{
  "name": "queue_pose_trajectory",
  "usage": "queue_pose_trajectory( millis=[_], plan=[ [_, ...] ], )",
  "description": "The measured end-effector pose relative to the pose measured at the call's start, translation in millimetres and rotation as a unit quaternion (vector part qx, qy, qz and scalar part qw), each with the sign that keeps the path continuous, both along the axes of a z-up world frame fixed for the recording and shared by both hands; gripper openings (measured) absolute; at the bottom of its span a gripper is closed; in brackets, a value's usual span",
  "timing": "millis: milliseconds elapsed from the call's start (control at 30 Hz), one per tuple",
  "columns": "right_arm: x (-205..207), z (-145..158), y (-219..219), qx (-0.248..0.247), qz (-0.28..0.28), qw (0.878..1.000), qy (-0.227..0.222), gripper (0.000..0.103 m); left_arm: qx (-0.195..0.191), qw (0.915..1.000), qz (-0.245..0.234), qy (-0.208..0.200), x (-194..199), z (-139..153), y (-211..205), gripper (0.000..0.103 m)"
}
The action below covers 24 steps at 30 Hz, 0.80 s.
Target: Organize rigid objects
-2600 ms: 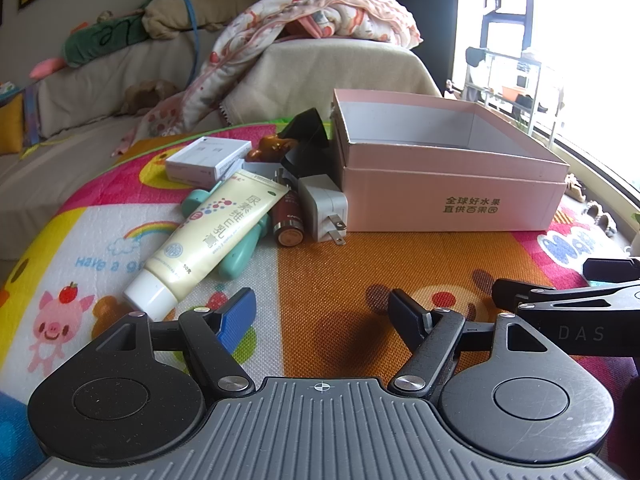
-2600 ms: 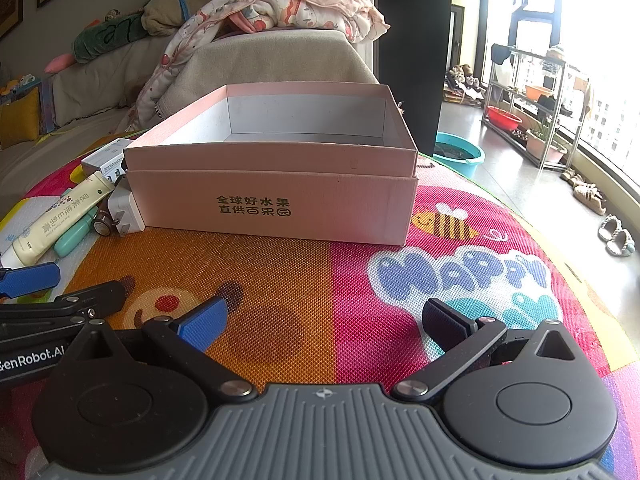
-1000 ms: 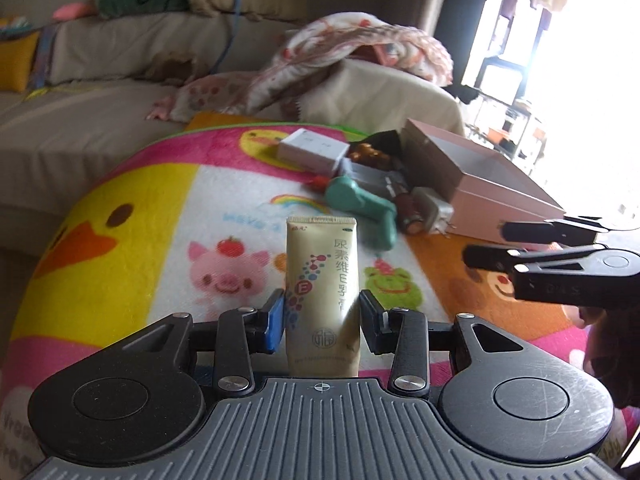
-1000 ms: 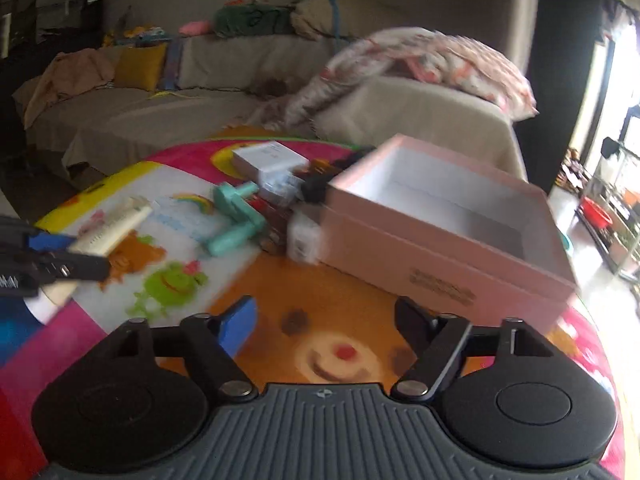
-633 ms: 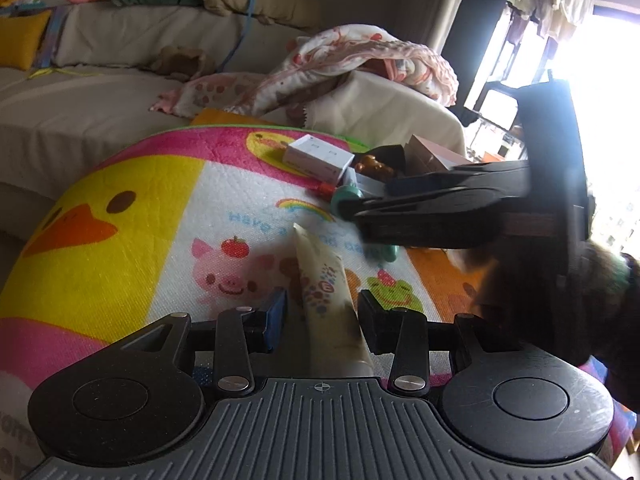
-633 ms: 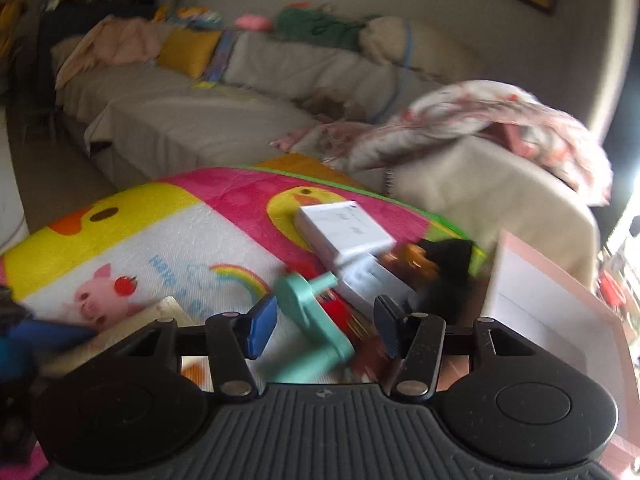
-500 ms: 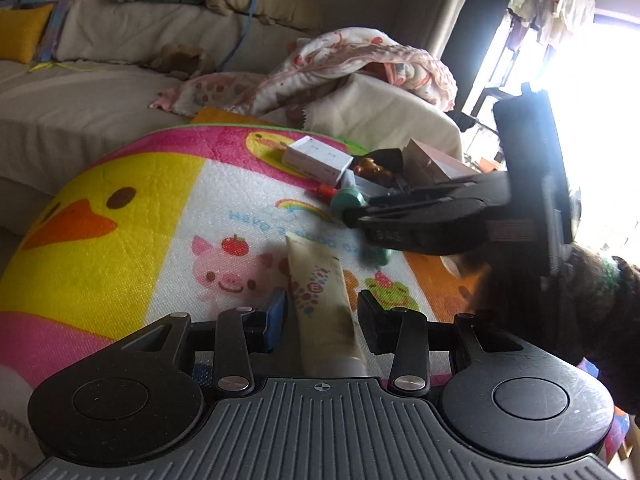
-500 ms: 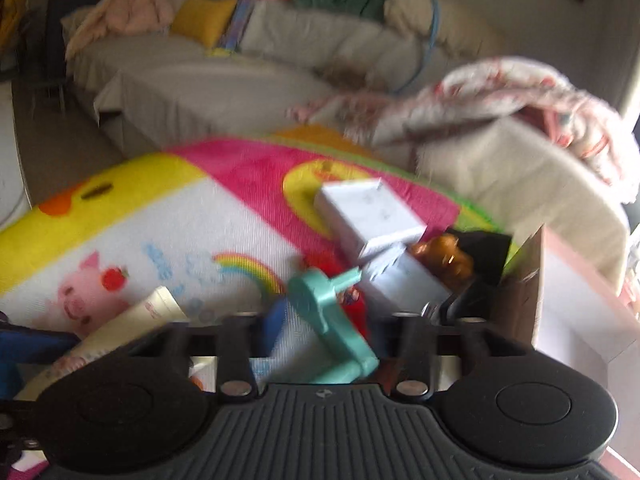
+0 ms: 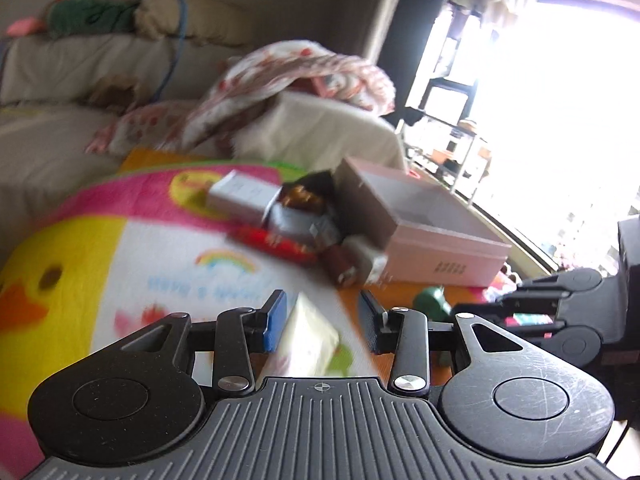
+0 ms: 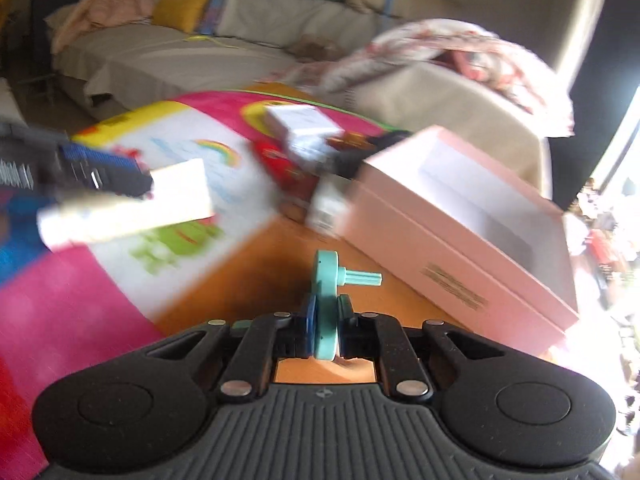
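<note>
Right gripper (image 10: 324, 330) clamped, left gripper (image 9: 322, 326) parted

Both wrist views look low across the play mat (image 9: 132, 256) toward the pink box (image 10: 472, 216).

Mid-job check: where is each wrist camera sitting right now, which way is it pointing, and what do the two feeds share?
Left wrist: sits behind the left claw, which holds the cream tube; faces across the play mat toward the pink box; the right claw shows at right.
Right wrist: sits behind the right claw, shut on the teal tool; faces the pink box; the left claw shows at left, holding the tube.
Shared: box, tube, mat, white carton, sofa.
</note>
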State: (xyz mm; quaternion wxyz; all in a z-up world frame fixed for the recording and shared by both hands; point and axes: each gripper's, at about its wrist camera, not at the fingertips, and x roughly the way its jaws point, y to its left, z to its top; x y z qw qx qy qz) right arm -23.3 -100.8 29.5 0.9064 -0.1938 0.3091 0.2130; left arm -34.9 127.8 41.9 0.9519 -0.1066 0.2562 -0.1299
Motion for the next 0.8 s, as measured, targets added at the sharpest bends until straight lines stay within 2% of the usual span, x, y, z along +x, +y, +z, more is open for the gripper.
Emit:
queue_pose_trajectory(
  millis=[33, 67, 100, 133, 167, 233, 333, 433, 567, 633, 700, 800],
  plan=[
    [2.5, 1.5, -6.1, 0.011, -0.004, 1.0, 0.008, 0.017, 0.009, 0.9999, -0.006, -0.008, 8.6, 7.6, -1.7, 0.043],
    [5.3, 4.0, -11.8, 0.024, -0.008, 1.0, 0.014, 0.032, 0.014, 0.9998, -0.008, -0.014, 20.8, 15.3, -2.7, 0.043],
    [8.5, 7.1, -18.5, 0.04, -0.012, 0.999, 0.013, 0.042, 0.016, 0.9997, -0.005, -0.016, 33.6, 20.7, -1.9, 0.043],
    [10.2, 9.4, -22.9, 0.055, -0.016, 0.998, 0.006, 0.058, 0.016, 0.9998, 0.001, -0.014, 48.8, 25.0, -0.8, 0.043],
    [11.1, 10.9, -25.3, 0.067, -0.019, 0.998, -0.003, 0.065, 0.012, 0.9998, 0.008, -0.01, 65.6, 28.3, 1.7, 0.043],
    [11.8, 10.7, -29.7, 0.086, -0.019, 0.996, -0.012, 0.066, 0.001, 1.0, -0.001, 0.0, 100.7, 32.0, 0.6, 0.043],
    [13.8, 4.7, -34.4, 0.101, -0.019, 0.995, -0.015, 0.066, -0.016, 0.9974, -0.062, 0.031, 165.4, 30.6, -12.2, 0.043],
    [15.5, 0.4, -38.6, 0.109, -0.023, 0.994, -0.005, 0.066, -0.021, 0.9955, -0.078, 0.048, 225.3, 27.7, -26.4, 0.043],
    [11.5, -3.9, -50.4, 0.117, -0.03, 0.993, 0.0, 0.066, 0.03, 0.996, -0.061, 0.058, 294.9, 12.0, -46.9, 0.043],
    [9.6, -5.4, -58.2, 0.123, -0.037, 0.992, 0.001, 0.066, 0.043, 0.9931, -0.058, 0.092, 324.3, -4.3, -51.7, 0.042],
    [6.6, -6.8, -66.4, 0.132, -0.045, 0.99, 0.001, 0.068, 0.034, 0.987, -0.065, 0.143, 341.2, -23.5, -48.5, 0.04],
    [0.6, -7.3, -77.9, 0.144, -0.052, 0.988, -0.005, 0.068, -0.004, 0.9807, -0.096, 0.171, 335.9, -32.7, -34.8, 0.036]
  ],
)
